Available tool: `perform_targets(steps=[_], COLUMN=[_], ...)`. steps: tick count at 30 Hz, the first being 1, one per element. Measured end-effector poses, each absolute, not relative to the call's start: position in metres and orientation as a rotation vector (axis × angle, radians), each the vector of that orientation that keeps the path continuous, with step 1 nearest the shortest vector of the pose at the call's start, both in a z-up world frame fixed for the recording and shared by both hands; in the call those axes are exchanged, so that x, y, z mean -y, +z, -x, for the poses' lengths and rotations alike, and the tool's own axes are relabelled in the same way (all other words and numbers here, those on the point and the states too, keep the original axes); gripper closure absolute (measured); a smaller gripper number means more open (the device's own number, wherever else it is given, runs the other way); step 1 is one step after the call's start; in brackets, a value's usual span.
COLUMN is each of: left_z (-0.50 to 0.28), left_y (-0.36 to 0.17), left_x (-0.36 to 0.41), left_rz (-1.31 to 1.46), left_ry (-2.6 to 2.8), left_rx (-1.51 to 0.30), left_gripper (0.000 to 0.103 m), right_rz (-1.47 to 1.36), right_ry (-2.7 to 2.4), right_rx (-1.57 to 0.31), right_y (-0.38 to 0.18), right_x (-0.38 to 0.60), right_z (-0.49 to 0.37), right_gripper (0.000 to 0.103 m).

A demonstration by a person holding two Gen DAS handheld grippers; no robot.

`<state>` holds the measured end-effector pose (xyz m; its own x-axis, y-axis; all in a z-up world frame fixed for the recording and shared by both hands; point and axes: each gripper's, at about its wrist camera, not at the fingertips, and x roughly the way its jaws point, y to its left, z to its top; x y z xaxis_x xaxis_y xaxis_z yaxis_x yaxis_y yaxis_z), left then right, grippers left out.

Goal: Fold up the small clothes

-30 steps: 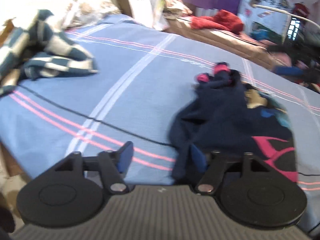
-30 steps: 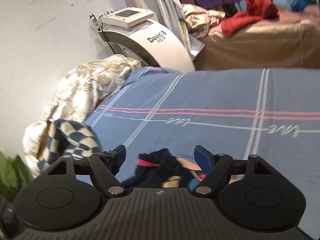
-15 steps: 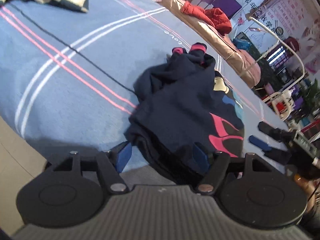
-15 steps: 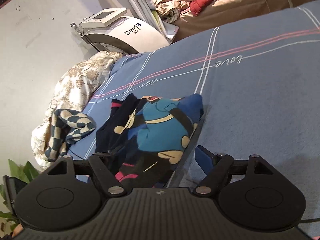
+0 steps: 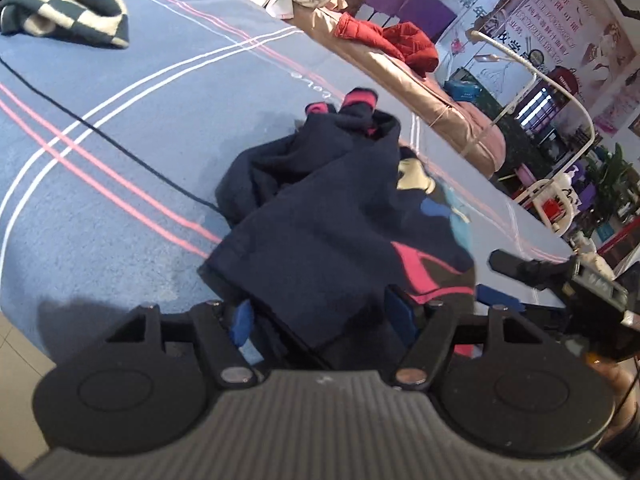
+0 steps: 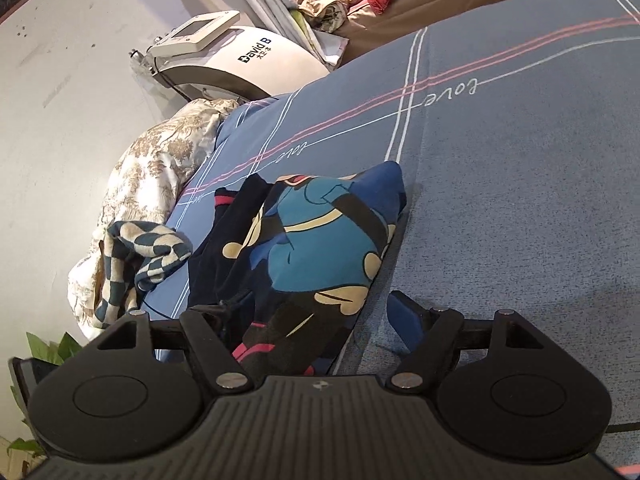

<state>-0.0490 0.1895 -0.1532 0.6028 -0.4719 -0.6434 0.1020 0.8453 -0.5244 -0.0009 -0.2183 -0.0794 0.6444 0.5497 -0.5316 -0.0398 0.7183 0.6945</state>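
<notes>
Both grippers had dropped toward the navy garment (image 5: 320, 220) crumpled on the bed (image 5: 120, 140). Left gripper (image 5: 320, 312) jaws stood part open, straddling its near hem without clamping. Right gripper (image 6: 308, 312) jaws stood wide, cloth between them, unpinched. A checked cloth (image 5: 68, 16) lay at 10 o'clock. Folding appeared not yet begun.

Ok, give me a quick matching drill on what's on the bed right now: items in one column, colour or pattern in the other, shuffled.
Items:
1. small garment
2. crumpled cloth
3. bedsheet
4. jacket

Looks:
A. red
B. blue with pink and white lines
C. navy with a blue cartoon print
D. dark blue and cream checks

Pairs: 1-C, 2-D, 3-B, 4-A
</notes>
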Motion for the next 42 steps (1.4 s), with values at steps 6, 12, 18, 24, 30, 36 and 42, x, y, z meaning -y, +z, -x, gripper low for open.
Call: perform_targets(steps=[6,12,18,24,30,36,42], left_z=[0.033,0.024,0.016,0.011,0.011,0.004,-0.002], left_y=[-0.156,-0.161,-0.160,-0.154,-0.140,-0.114,-0.079], left_x=[-0.196,-0.188,-0.176,-0.174,-0.159,-0.127,-0.041], left_rz=[0.498,0.525,0.511,0.518,0.456,0.363,0.243], left_ry=[-0.329,-0.326,-0.326,-0.309,-0.303,-0.350,-0.500], left_rx=[-0.840,-0.856,-0.872,-0.890,-0.880,-0.873,-0.835], left_gripper=[0.043,0.055,0.063,0.080,0.082,0.083,0.083], right_rz=[-0.806,-0.901,-0.958,-0.936,-0.885,-0.703,-0.542], right_ry=[0.396,0.363,0.322,0.257,0.220,0.181,0.112], right_rx=[-0.786,-0.829,-0.813,-0.836,-0.822,-0.781,-0.696], right_y=[-0.087,-0.110,-0.116,-0.114,-0.099,-0.064,-0.017], right_x=[0.224,0.217,0.212,0.213,0.208,0.203,0.257], right_z=[-0.011,-0.037,-0.052,-0.046,-0.040,-0.042,-0.033], right_gripper=[0.000,0.000,0.000,0.045,0.053,0.057,0.057])
